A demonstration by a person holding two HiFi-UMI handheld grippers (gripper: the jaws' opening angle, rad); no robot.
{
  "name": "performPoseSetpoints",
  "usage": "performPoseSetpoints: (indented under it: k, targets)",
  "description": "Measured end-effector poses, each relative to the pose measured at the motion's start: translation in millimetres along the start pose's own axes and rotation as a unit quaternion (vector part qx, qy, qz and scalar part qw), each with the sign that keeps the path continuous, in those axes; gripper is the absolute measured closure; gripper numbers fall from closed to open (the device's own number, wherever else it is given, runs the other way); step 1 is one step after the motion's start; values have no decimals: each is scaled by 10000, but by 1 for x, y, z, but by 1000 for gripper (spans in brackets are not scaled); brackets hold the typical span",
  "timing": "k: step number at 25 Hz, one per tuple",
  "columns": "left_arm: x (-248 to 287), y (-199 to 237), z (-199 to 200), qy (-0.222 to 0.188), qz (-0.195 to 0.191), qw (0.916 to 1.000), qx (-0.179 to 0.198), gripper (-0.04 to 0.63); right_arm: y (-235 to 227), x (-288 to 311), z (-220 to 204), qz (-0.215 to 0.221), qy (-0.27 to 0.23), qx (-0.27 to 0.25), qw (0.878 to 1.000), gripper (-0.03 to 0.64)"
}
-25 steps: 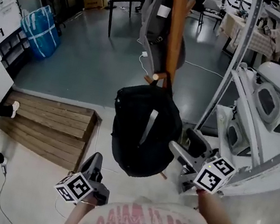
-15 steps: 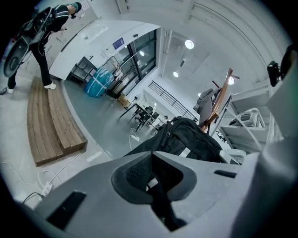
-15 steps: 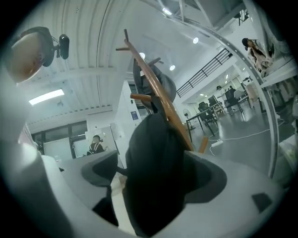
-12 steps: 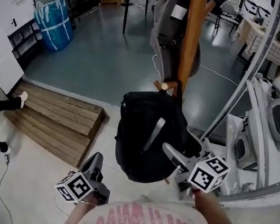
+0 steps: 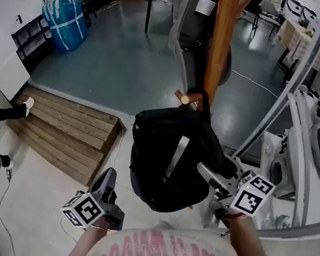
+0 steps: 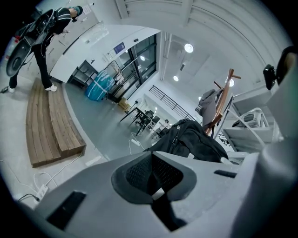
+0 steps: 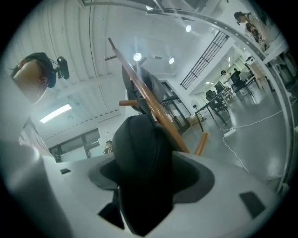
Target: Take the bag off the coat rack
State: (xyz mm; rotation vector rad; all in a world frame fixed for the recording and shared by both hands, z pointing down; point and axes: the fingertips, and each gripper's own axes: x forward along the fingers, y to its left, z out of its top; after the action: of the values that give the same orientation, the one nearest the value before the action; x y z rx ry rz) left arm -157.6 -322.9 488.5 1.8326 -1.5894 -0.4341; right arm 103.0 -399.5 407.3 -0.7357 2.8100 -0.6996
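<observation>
A black bag (image 5: pixel 167 156) is seen from above, hung by its top loop on a short peg (image 5: pixel 187 97) low on the wooden pole of the coat rack (image 5: pixel 220 43). A grey garment (image 5: pixel 188 19) is hung higher on the same pole. The bag is suspended clear of the floor, its silver strip turned toward the camera.

The right gripper (image 5: pixel 204 172) is held at the bag's lower right side, its marker cube turned upward. In the right gripper view, the space between the jaws of the right gripper (image 7: pixel 144 186) is filled with the dark fabric of the bag (image 7: pixel 139 148), and the jaws are closed onto it. How firmly the fabric is pinched cannot be judged, since the fabric is a featureless dark mass there. The pole of the coat rack (image 7: pixel 153 111) is seen slanting up behind the bag.

The left gripper (image 5: pixel 108 176) is held lower and to the left, apart from the bag. In the left gripper view, the jaws of the left gripper (image 6: pixel 151 174) are brought together with nothing between them. The bag (image 6: pixel 191 139) and the coat rack (image 6: pixel 222 104) are seen beyond the jaws.

A wooden platform (image 5: pixel 64 132) is laid on the floor at the left. A blue wrapped bundle (image 5: pixel 66 16) is set farther back. A white metal frame (image 5: pixel 290 86) is stood at the right.
</observation>
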Motion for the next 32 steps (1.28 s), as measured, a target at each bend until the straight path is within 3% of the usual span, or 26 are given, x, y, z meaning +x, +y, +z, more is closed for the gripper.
performPoseSetpoints:
  k: [3,8,14,18,21,25,29,32]
  targets:
    - [3,-10,7,-165,-265,9995,3,591,-5,-3,5,102,-6,36,9999,325]
    - [4,-27,14,-434,-746,9958,-296,591,-14,-11,11,81,-7,-21,10000,362]
    - [0,-48,21,-534,-1046,9926,294,591,-25,-16,19,-131,16,-161,9998,412]
    - [6,-61,31,-472,-1315,9892,449,584,-25,-18,20,-261,54,-247,9993,426]
    - [12,-74,43,-444,-1549,9847,669,444,-25,-19,19,-298,56,-283,9991,428]
    - [23,-93,54,-313,-1794,9747,1296,338,-26,-19,20,-313,7,-291,9991,425]
    - [46,-110,57,-195,-2033,9577,2028,235,-24,-18,18,-316,-10,-308,9990,423]
    - [66,-119,46,62,-2250,9435,2432,212,-23,-18,19,-313,-77,-311,9990,419]
